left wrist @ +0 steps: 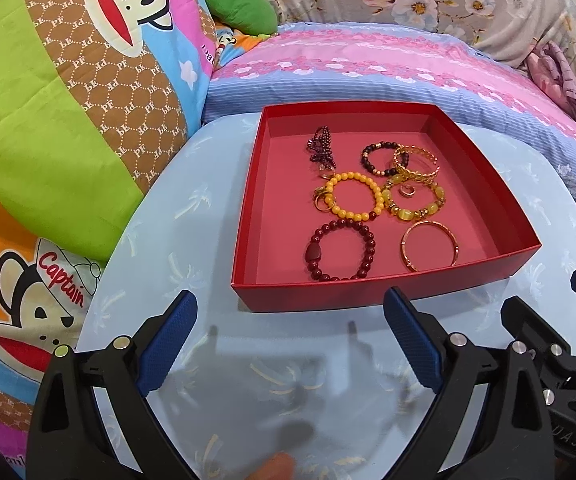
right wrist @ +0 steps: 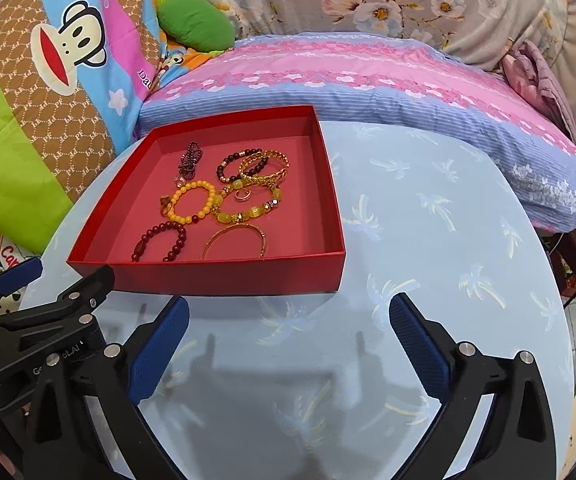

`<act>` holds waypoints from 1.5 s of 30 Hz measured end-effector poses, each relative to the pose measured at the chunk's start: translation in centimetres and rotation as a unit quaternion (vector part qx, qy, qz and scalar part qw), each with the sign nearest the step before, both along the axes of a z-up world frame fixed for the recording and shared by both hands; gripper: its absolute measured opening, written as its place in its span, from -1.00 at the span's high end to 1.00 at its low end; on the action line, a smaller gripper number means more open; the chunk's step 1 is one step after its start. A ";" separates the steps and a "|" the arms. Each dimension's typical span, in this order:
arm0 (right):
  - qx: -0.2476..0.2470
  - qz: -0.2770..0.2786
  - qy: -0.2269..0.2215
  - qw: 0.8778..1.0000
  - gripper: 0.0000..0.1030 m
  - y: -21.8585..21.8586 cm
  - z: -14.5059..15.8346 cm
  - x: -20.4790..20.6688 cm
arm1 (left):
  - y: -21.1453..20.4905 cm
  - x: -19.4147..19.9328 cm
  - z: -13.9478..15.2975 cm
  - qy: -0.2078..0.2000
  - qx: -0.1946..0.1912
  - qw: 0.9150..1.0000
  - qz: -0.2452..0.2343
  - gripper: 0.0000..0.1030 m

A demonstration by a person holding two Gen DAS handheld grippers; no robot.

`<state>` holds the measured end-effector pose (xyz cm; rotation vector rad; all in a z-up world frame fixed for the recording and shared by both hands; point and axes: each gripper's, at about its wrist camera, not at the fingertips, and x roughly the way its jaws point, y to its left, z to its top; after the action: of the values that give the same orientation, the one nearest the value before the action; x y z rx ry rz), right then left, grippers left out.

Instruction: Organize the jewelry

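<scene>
Shallow red cardboard tray (left wrist: 383, 292): beaded bracelets (left wrist: 353, 196), gold bangle (left wrist: 429, 245) inside | my left tongs (left wrist: 289, 320), right tongs (right wrist: 288, 322): before tray; wide; empty

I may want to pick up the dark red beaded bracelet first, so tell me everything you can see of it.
The dark red beaded bracelet is a closed loop of round, glossy, deep red beads with one larger oval bead on its left side. It lies flat on the floor of the red box, in the near left part, close to the front wall. It sits just below the yellow beaded bracelet and left of the plain gold bangle, which it does not touch. No gripper touches it.
</scene>
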<state>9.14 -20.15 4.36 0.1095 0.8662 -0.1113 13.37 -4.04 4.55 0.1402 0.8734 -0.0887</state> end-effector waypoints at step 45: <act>-0.008 -0.003 0.002 1.000 -0.88 0.2 -0.6 -0.5 | 0.3 -0.2 -0.7 0.011 0.005 1.000 0.010 -0.84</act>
<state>8.63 -19.96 3.77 0.0974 0.8681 -0.1241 13.15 -3.74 3.84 0.1399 0.8976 -0.0669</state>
